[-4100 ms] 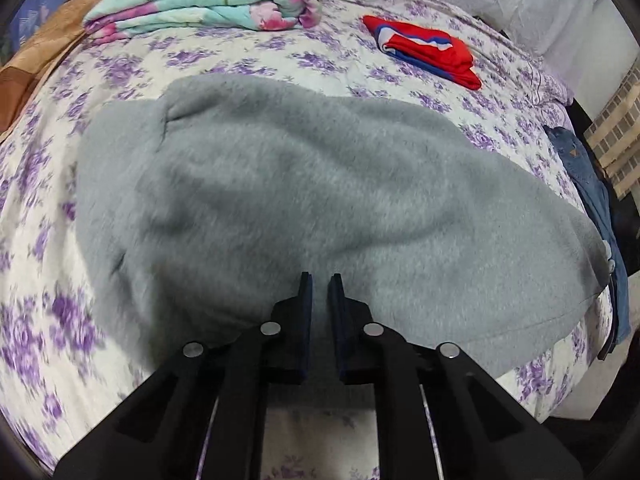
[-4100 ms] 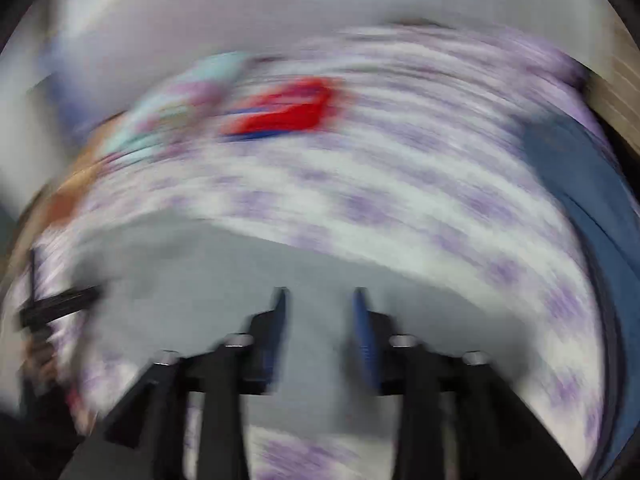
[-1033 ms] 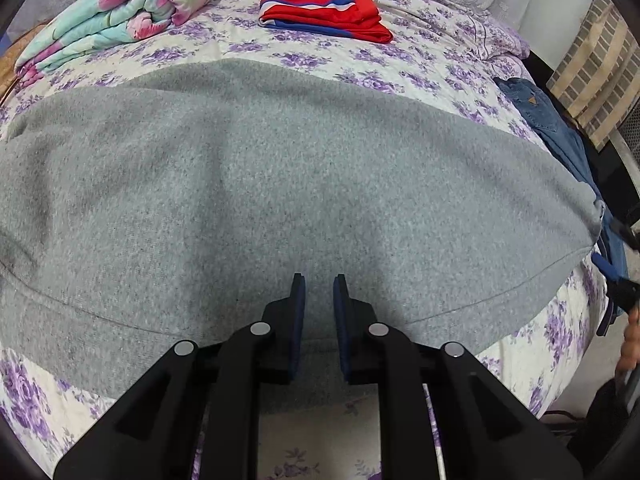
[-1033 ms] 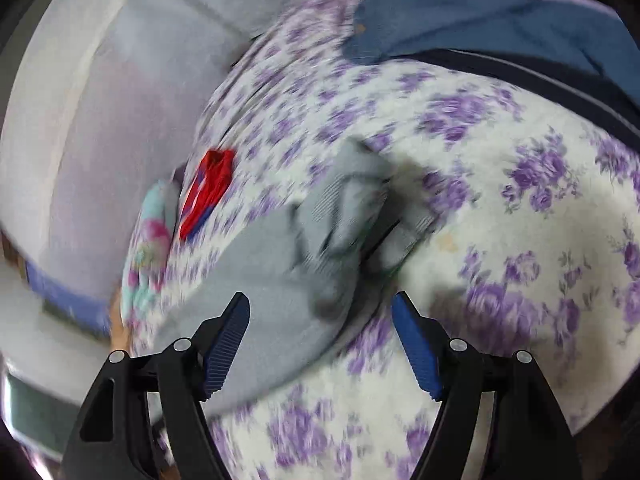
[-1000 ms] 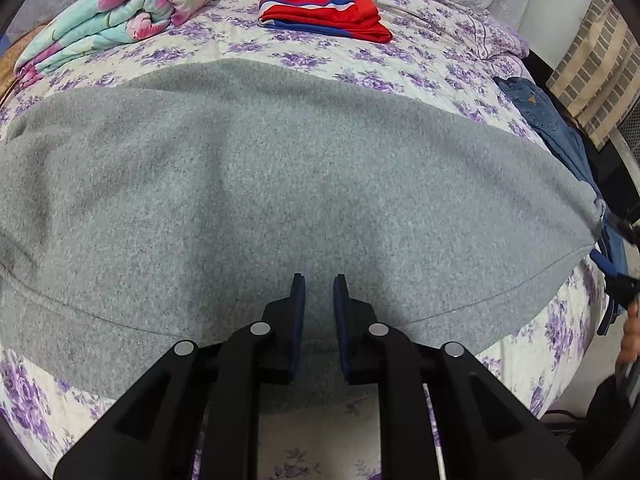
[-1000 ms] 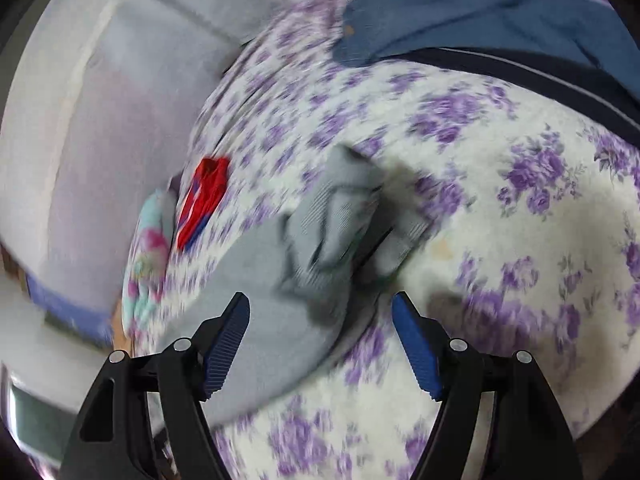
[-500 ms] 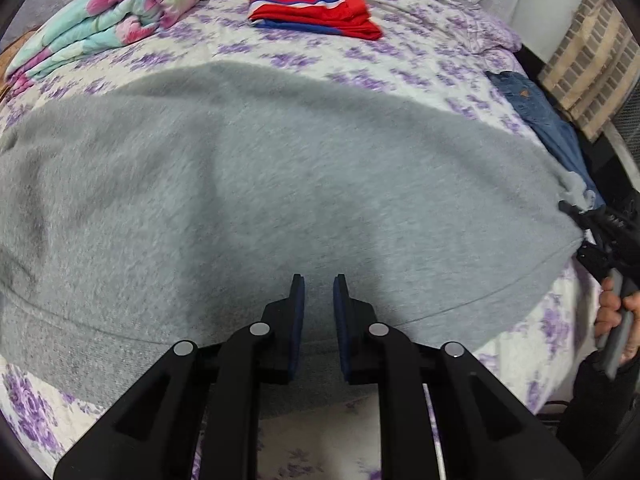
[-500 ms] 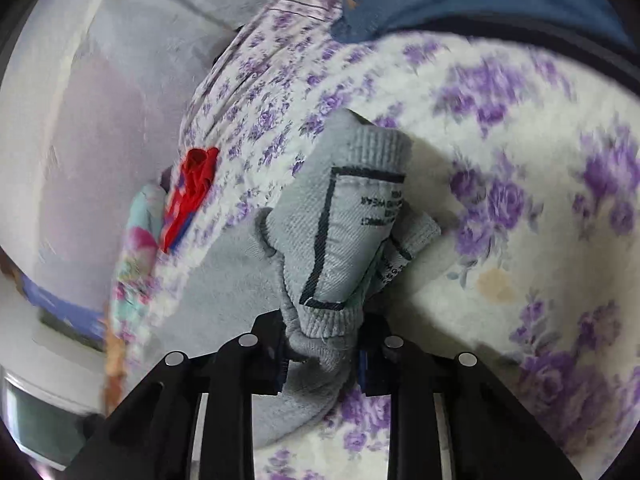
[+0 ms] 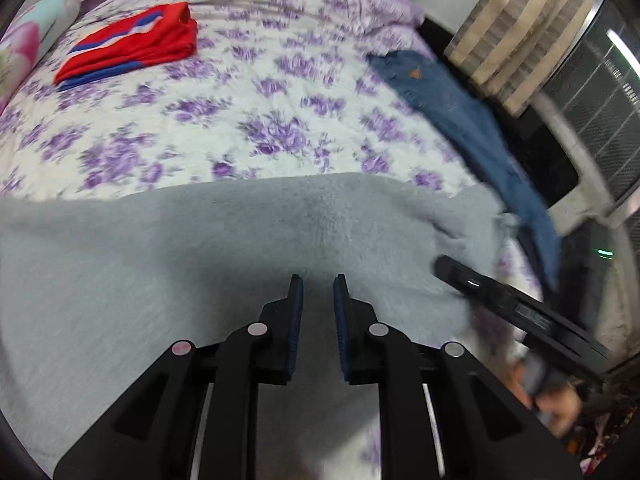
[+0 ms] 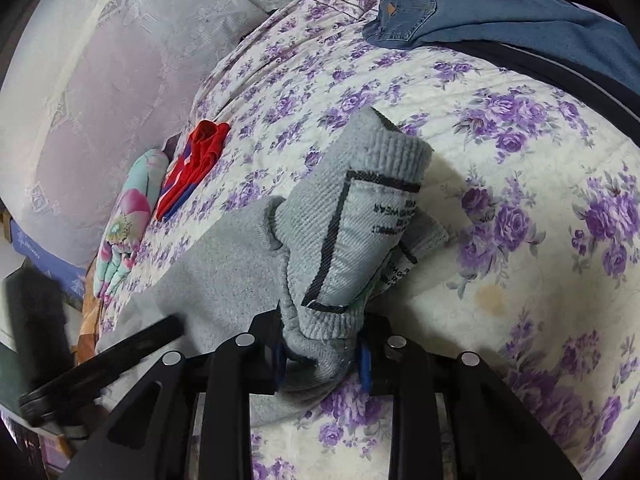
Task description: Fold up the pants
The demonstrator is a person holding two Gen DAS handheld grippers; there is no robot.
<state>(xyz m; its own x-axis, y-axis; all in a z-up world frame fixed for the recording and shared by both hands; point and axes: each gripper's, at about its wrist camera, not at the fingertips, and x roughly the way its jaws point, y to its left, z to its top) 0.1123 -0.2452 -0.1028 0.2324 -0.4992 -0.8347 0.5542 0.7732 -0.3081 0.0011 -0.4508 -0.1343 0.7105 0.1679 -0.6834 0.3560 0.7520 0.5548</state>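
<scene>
Right gripper [image 10: 322, 354]: had closed on the bunched ribbed cuff [image 10: 360, 216] of the pants [image 10: 216, 264]; a second earlier its jaws stood wide on either side of that cuff, so the grasp was new.
Cuff: rose up out of the jaws, its black-lined label showing, the rest of the leg trailing away to the left across the bed [image 10: 520, 208].
Left gripper [image 9: 318, 308]: jaws narrow with a small gap and nothing between them; it hung just above the grey fleece, empty as before.
Pants in the left view [image 9: 200, 264]: filled the near half of the frame only; half a second earlier they covered most of it, so the camera had turned or the cloth had shifted, and motion blur left it unclear which.
Right gripper seen from the left [image 9: 512, 308]: lay at the right-hand edge of the fleece, at the leg end.
Beyond: jeans [image 9: 452, 108] at the bed's right side, a red garment [image 9: 132, 46] far left, a floral quilt [image 10: 124, 220] past it.
Meaning: judged from the fresh grip, the leg end was ready to be carried over toward the waist for a fold; the left gripper likely needed a hold first.
</scene>
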